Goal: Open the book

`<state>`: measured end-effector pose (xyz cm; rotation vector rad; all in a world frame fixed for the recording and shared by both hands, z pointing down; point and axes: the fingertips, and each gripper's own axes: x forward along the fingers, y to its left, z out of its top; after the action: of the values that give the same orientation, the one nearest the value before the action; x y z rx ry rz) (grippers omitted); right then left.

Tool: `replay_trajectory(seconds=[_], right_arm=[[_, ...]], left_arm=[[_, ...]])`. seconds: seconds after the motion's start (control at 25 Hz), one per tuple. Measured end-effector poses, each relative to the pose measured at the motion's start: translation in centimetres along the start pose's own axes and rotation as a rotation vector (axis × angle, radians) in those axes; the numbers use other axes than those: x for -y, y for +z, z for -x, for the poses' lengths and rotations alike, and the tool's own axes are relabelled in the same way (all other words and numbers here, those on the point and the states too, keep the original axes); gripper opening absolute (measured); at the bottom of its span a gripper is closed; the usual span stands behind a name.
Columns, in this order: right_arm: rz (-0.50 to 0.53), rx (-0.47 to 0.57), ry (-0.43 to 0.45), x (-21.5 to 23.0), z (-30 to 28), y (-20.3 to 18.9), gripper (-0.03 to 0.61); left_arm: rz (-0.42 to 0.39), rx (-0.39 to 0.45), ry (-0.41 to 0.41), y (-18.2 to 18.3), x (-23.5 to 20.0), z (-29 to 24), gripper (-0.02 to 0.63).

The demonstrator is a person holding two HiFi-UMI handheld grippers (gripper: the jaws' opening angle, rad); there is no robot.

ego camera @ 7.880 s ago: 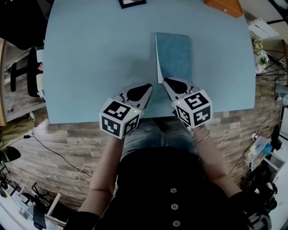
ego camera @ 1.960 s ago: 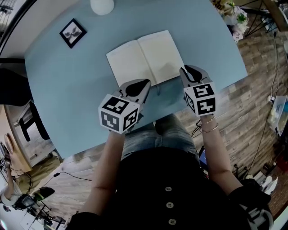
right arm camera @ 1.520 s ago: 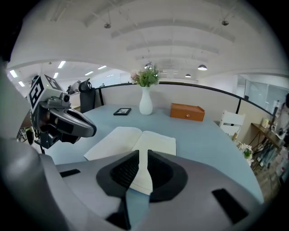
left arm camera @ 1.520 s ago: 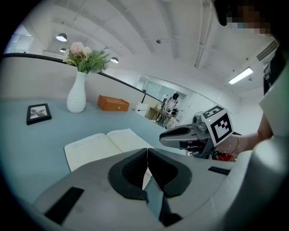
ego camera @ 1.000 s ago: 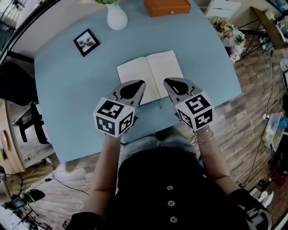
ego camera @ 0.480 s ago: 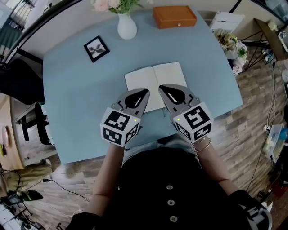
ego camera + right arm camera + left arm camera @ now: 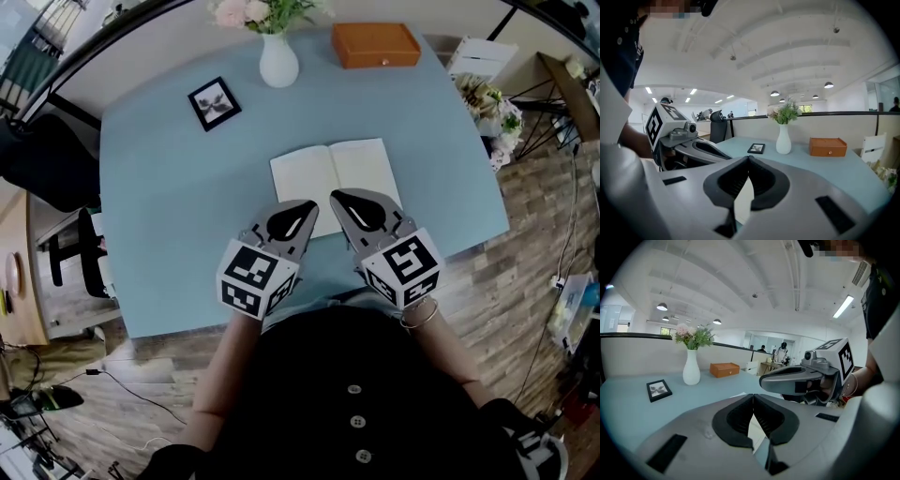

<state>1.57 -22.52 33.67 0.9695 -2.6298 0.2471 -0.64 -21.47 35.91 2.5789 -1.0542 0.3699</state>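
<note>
Springback is my worry: the book [image 7: 333,173] lies open on the bench [image 7: 169,187] just beyond my left gripper [image 7: 307,206] and right gripper [image 7: 337,198], whose fingers [image 7: 736,420] are closed on nothing, so, unheld, it could flop shut.

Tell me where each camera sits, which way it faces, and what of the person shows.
Head view: on the person's head, looking steeply down at the table and open book; arms, torso, left tool and right tool show.
Left gripper view: on the left tool, looking along its shut jaws across the table; the right tool shows at right.
Right gripper view: on the right tool, facing likewise; the left tool shows at left.
Both gripper views share the vase, picture frame and orange box.
</note>
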Motion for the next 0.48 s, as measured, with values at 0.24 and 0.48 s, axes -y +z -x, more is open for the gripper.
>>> replay_trajectory(seconds=[0.24, 0.48], right_arm=[[-0.001, -0.010, 0.005, -0.7, -0.3, -0.6, 0.002], [-0.011, -0.021, 0.025, -1.6, -0.6, -0.8, 0.002]], left_arm=[[0.007, 0.009, 0.013, -0.4, -0.1, 0.6, 0.012], [0.028, 0.009, 0.015, -1.3, 0.0, 0.9, 0.012]])
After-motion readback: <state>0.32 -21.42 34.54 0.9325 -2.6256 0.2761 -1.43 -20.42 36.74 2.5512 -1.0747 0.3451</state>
